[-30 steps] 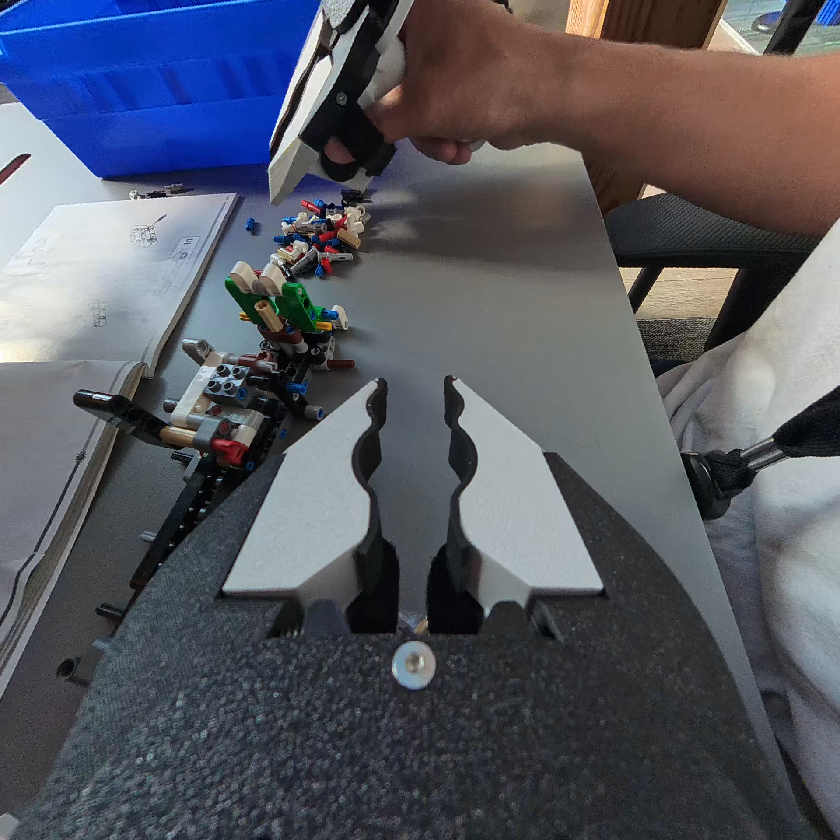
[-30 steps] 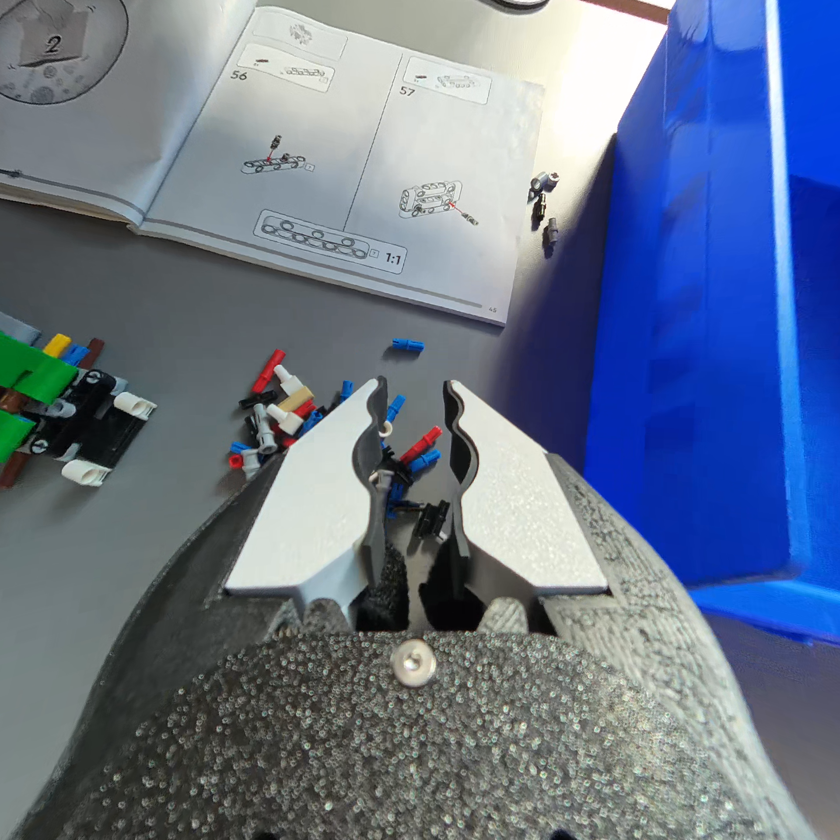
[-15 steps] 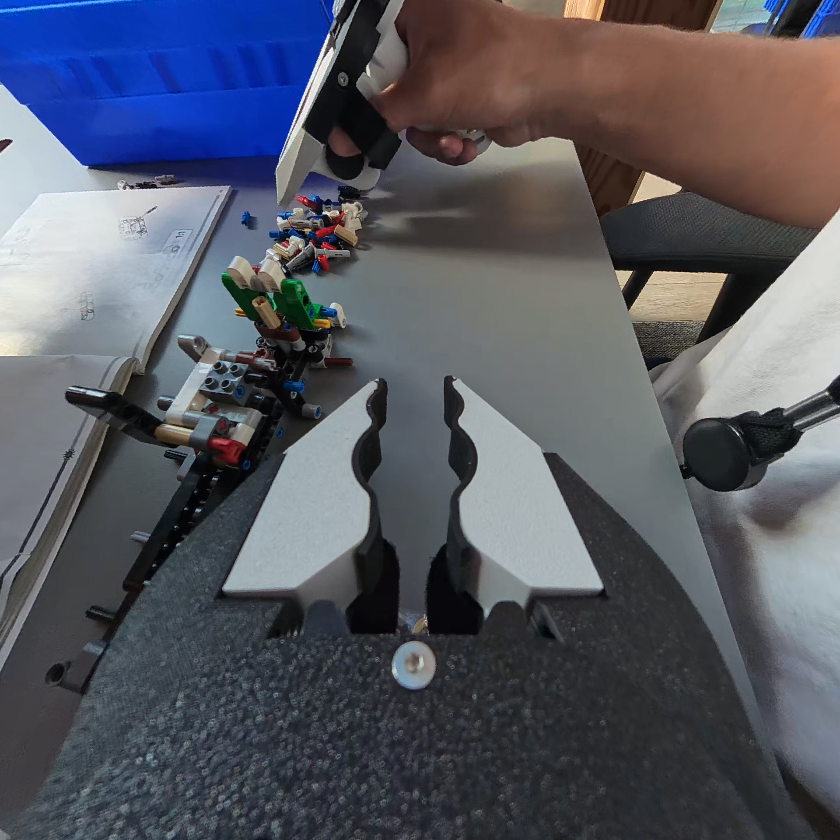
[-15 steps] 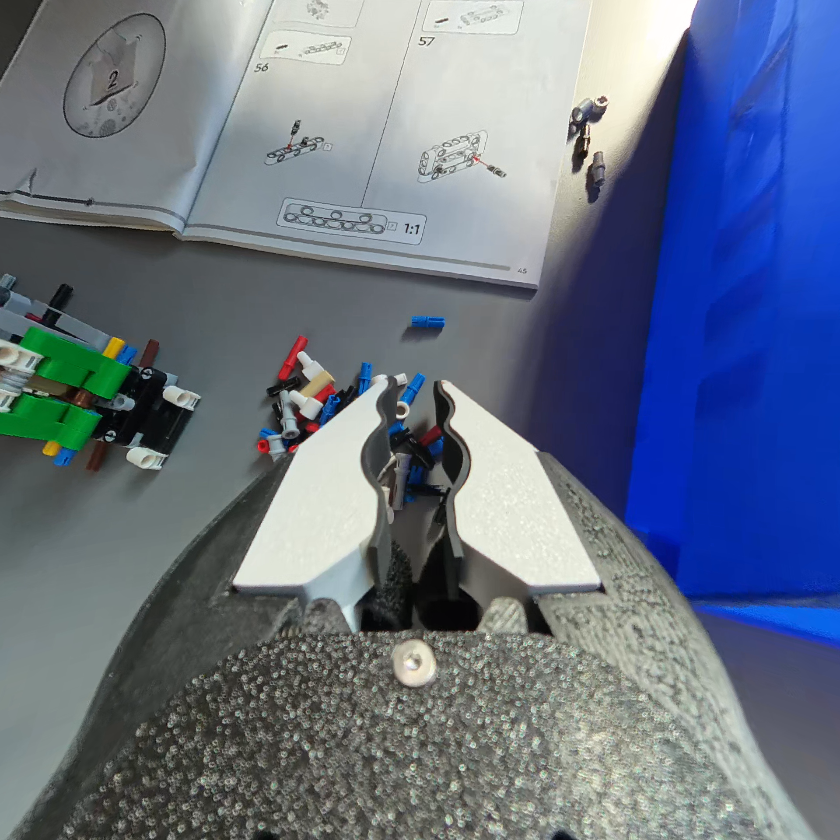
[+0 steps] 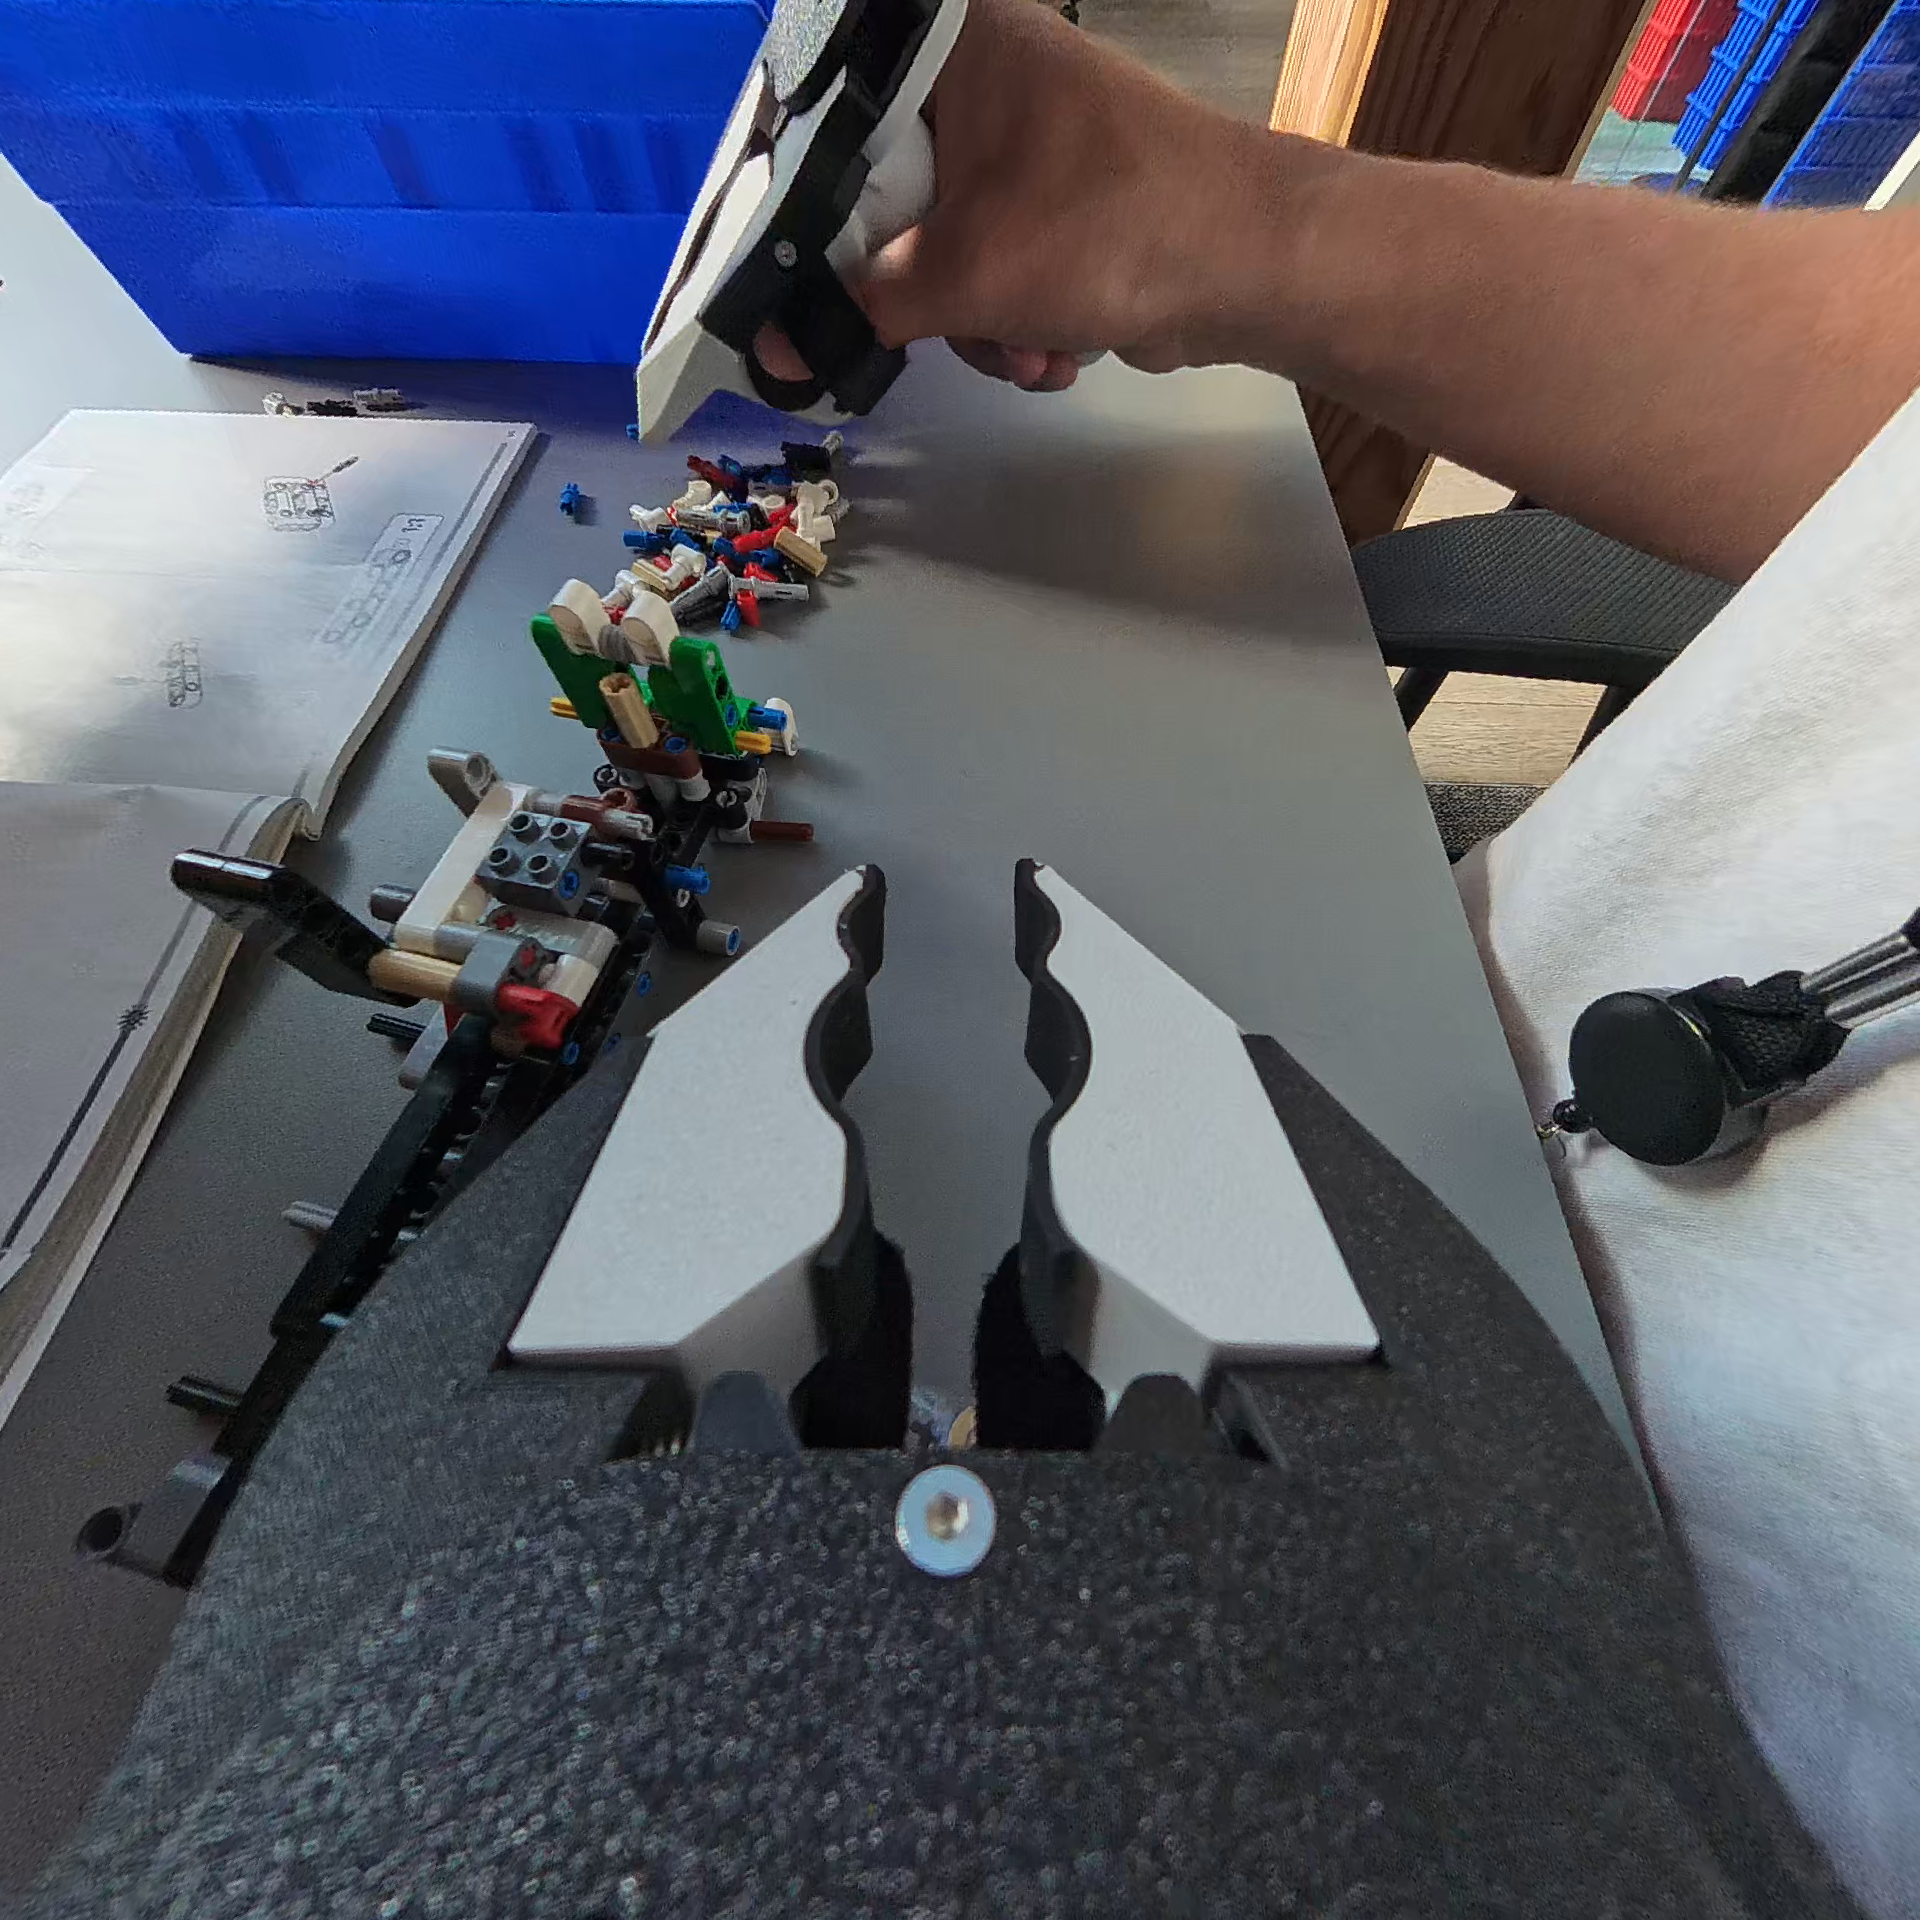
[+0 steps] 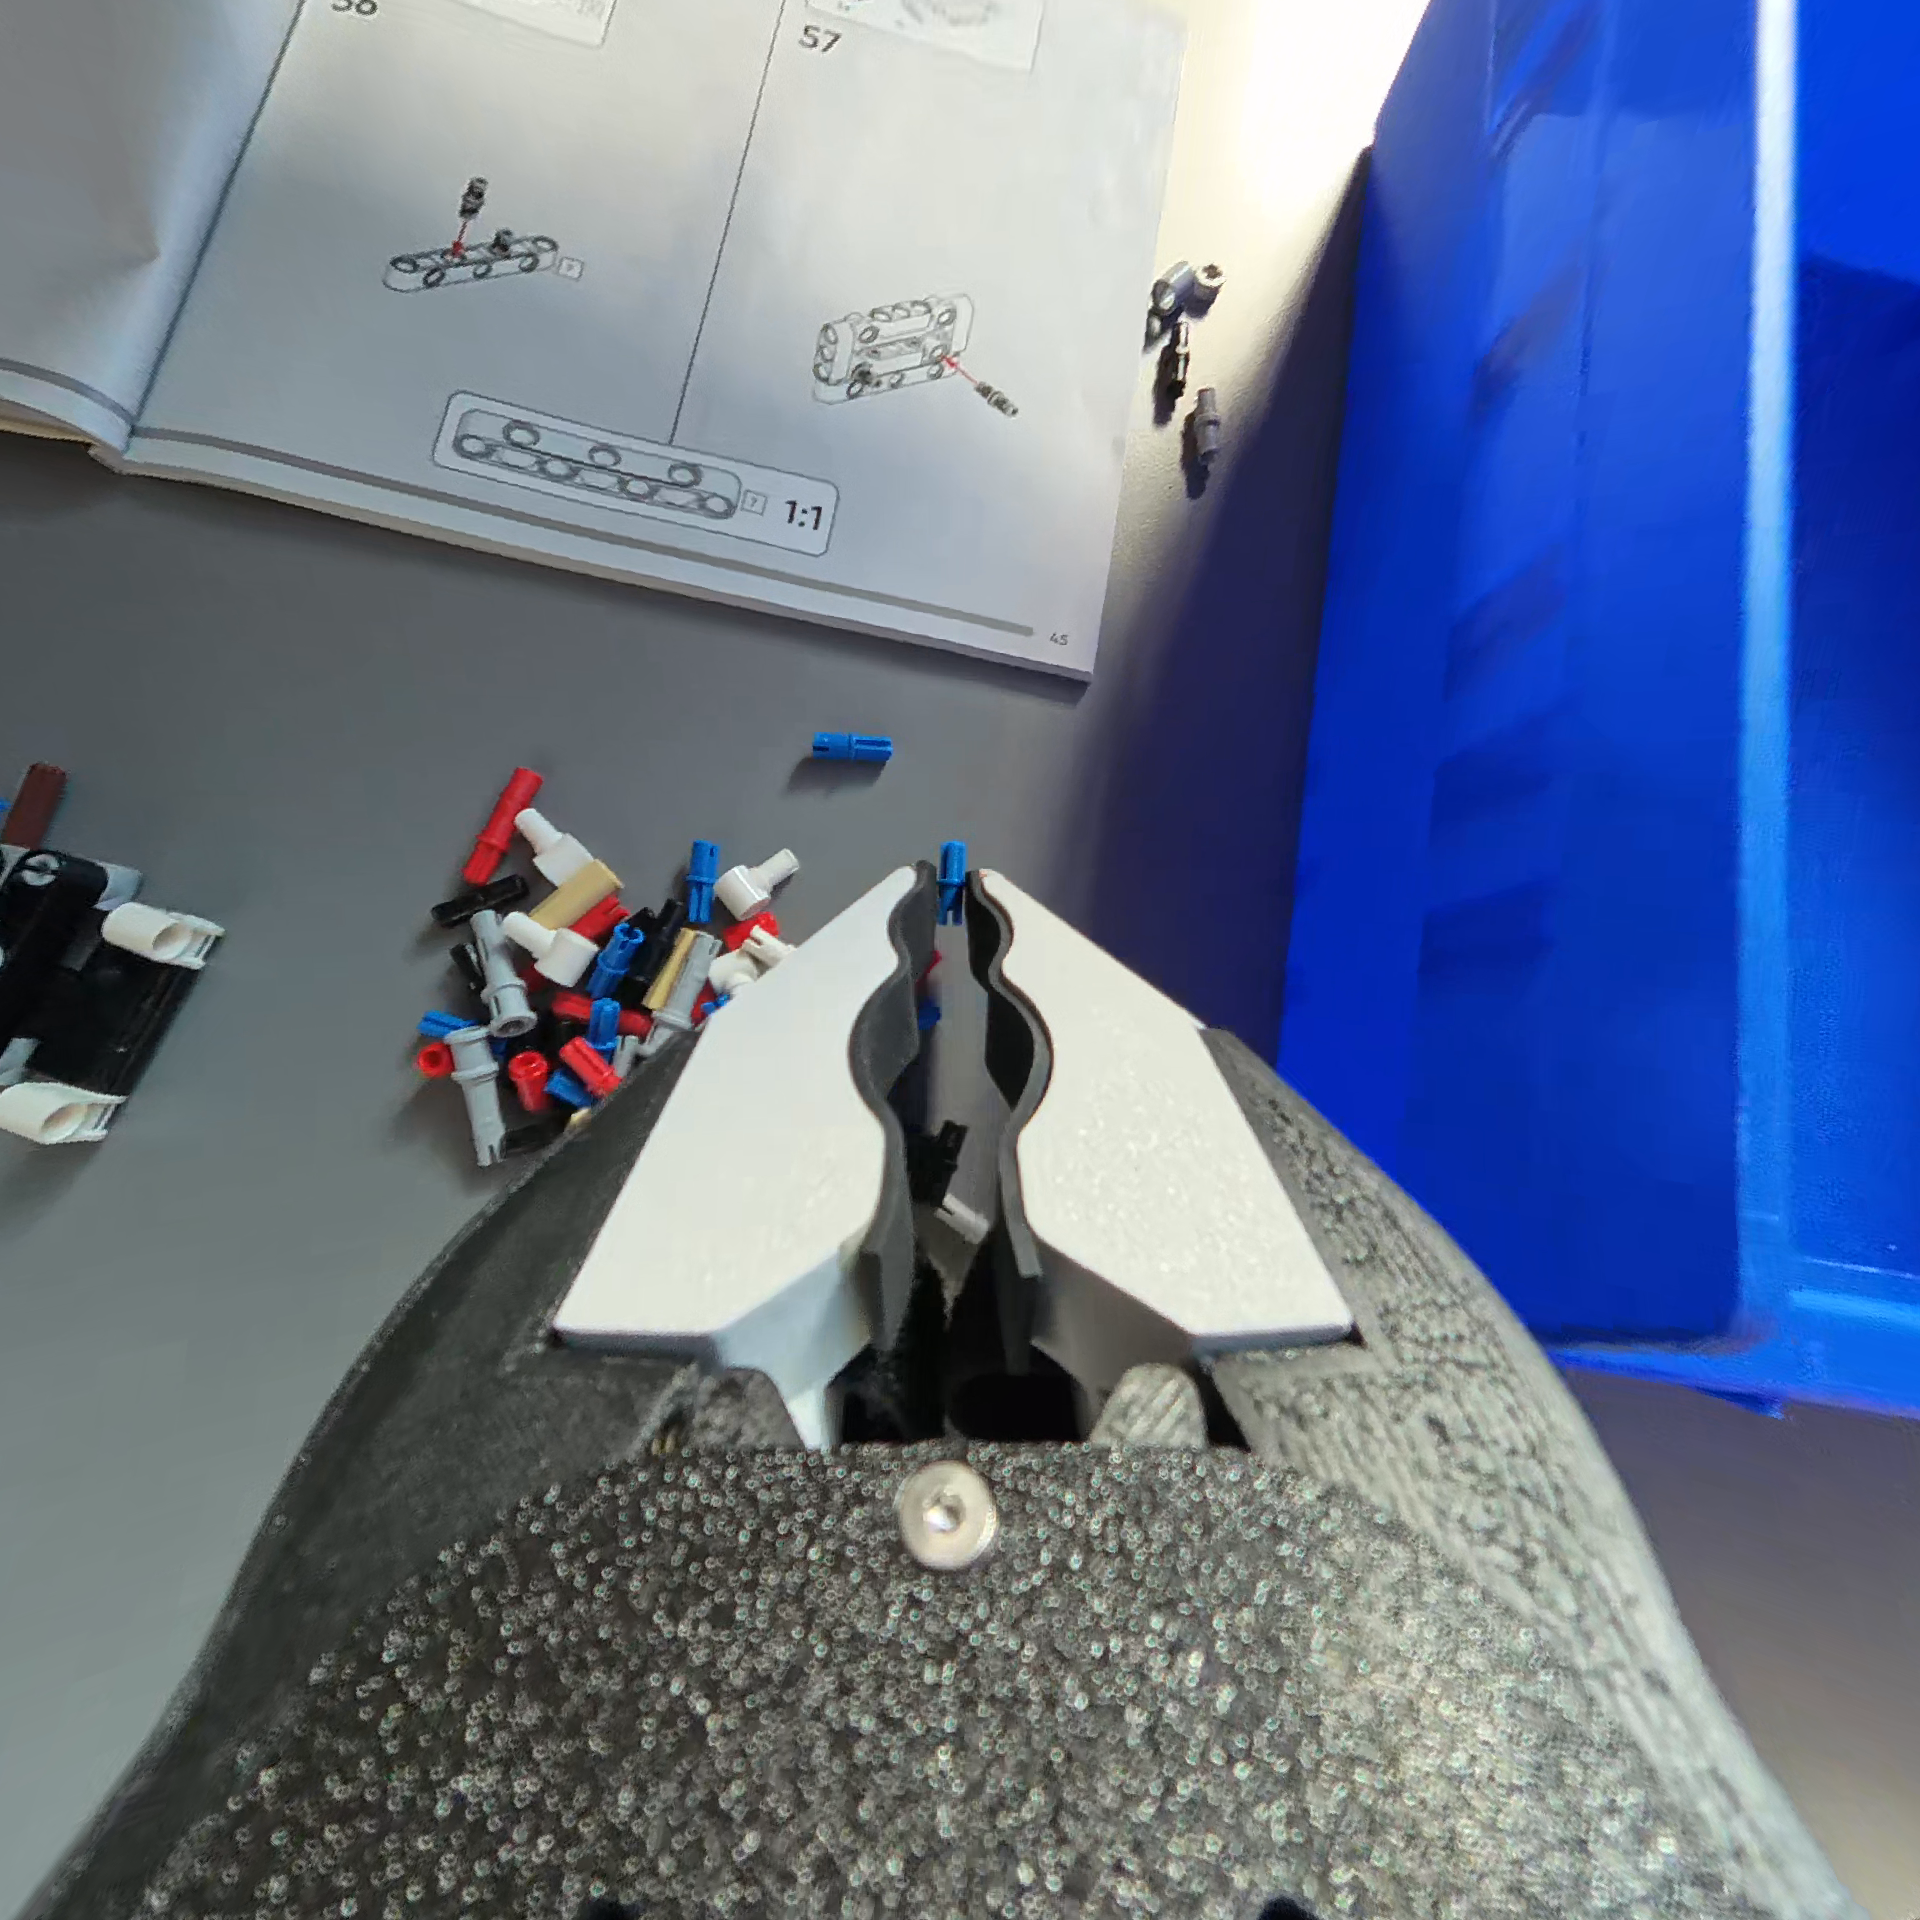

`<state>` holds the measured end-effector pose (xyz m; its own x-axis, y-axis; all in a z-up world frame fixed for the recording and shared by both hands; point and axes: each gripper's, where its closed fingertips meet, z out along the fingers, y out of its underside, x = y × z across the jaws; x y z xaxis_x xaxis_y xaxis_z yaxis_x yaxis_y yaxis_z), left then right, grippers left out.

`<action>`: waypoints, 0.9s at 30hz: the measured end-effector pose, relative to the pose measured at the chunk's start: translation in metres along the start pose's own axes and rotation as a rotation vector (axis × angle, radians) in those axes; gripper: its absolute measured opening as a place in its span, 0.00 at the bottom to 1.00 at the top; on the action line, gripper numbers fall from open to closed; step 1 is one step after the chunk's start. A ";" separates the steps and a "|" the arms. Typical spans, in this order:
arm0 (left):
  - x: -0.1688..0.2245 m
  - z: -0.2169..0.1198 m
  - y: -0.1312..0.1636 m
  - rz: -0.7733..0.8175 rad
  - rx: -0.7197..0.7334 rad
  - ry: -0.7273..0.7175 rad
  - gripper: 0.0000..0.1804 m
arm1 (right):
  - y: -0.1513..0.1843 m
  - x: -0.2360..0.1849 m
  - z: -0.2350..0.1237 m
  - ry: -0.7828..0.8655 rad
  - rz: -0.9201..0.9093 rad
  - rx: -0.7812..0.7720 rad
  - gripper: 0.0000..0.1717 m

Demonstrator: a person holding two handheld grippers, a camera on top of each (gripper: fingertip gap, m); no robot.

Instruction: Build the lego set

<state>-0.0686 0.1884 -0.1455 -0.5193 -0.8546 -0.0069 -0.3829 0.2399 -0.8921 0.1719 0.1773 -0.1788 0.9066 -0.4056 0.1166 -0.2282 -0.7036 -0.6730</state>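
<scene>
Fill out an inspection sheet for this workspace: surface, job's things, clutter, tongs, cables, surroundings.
Surface: grey table, mostly bare on its right side.
Job's things: heap of small toy pegs; half-built toy model; open instruction booklet.
Clutter: stray blue peg; three dark bits by the blue bin.
Tongs: left tongs open over bare table; right tongs shut on a blue peg at their tips.
Cables: nothing seen.
Surroundings: black chair, wooden panel.
</scene>
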 end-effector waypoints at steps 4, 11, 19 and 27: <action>-0.001 0.000 0.000 -0.009 -0.001 0.004 0.12 | 0.000 0.004 0.012 0.036 -0.021 -0.026 0.02; 0.000 0.001 0.001 -0.006 -0.011 0.005 0.13 | -0.008 -0.010 0.007 -0.048 -0.005 0.025 0.08; 0.000 0.001 0.002 -0.008 -0.014 0.007 0.13 | -0.005 -0.049 0.005 -0.169 -0.104 0.006 0.08; 0.000 0.001 0.002 -0.006 -0.016 0.010 0.13 | 0.001 -0.052 0.003 -0.173 -0.130 -0.038 0.03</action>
<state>-0.0686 0.1881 -0.1481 -0.5248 -0.8512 0.0035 -0.3986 0.2421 -0.8846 0.1258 0.1996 -0.1882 0.9759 -0.2063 0.0711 -0.1160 -0.7664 -0.6318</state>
